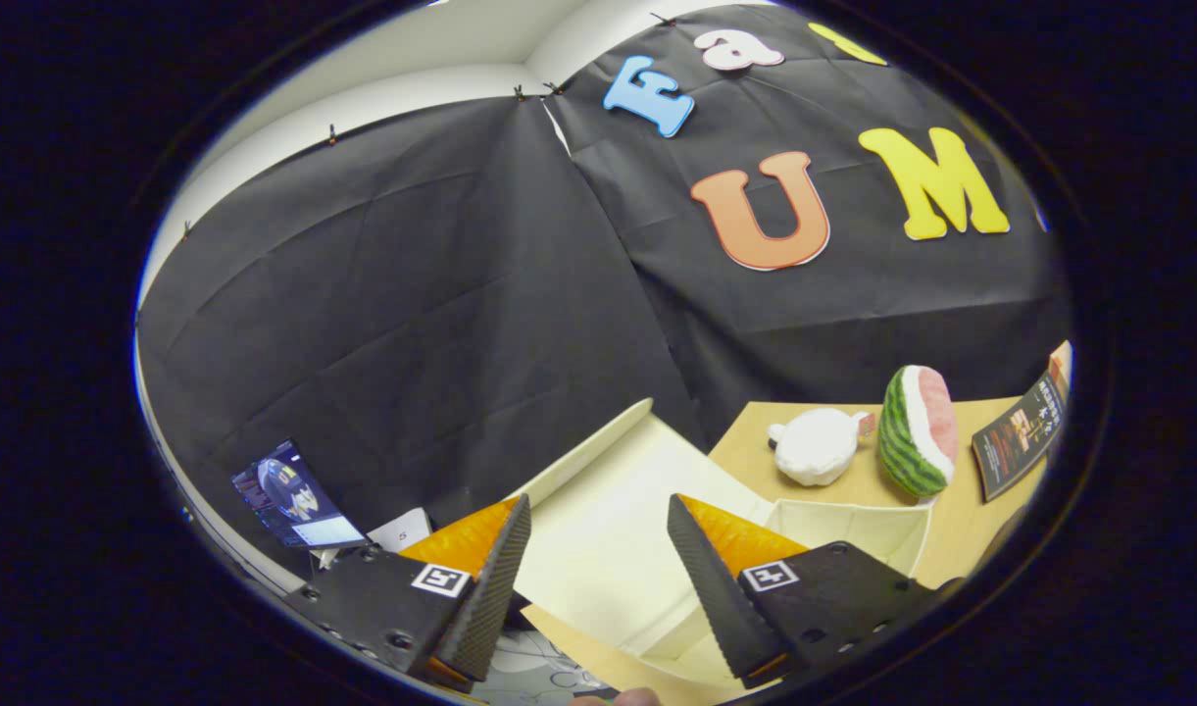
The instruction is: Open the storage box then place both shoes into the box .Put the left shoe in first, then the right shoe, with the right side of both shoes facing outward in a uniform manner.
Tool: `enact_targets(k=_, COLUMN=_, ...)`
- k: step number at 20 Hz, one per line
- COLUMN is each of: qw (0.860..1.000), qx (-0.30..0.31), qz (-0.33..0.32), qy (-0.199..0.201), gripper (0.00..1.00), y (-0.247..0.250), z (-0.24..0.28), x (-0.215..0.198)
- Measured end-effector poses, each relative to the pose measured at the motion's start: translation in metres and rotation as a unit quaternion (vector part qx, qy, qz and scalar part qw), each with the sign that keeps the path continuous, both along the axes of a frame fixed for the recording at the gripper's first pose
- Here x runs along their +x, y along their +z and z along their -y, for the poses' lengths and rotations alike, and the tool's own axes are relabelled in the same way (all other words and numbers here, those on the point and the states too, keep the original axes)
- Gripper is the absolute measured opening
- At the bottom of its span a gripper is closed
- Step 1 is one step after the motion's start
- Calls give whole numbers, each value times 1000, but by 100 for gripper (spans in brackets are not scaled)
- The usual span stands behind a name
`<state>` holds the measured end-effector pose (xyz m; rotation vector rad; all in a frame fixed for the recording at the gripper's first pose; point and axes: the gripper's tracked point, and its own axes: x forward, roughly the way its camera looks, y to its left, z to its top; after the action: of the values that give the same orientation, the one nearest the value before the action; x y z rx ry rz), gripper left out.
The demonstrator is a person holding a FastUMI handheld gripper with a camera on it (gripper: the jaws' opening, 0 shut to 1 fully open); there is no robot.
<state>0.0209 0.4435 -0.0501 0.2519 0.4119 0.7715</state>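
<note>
The cream storage box [853, 534] stands on the wooden table [745, 446], just ahead of my fingers. Its lid [608, 461] is raised and leans back toward the black cloth wall, showing its pale inner face in the gap between my fingers. The box's open cavity shows beside the right finger [716, 579]. My gripper [598, 505] is open, the fingers wide apart and pressing on nothing. The left finger [485, 588] sits near the lid's left edge. The whole view is tilted.
Beyond the box on the table lie a white plush toy [814, 446], a plush watermelon slice [917, 431] and a dark leaflet [1020, 436]. A lit screen [294, 495] stands beyond the left finger. A printed sheet [539, 672] and a fingertip [637, 697] show below the fingers.
</note>
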Motion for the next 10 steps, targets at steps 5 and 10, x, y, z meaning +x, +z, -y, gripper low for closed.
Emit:
enact_targets(k=5, qw=996, qx=-36, qz=50, qy=-58, gripper=93, y=9, z=65, x=3)
enact_targets(k=10, qw=986, qx=-67, qz=88, qy=-122, gripper=95, y=21, z=170, x=4)
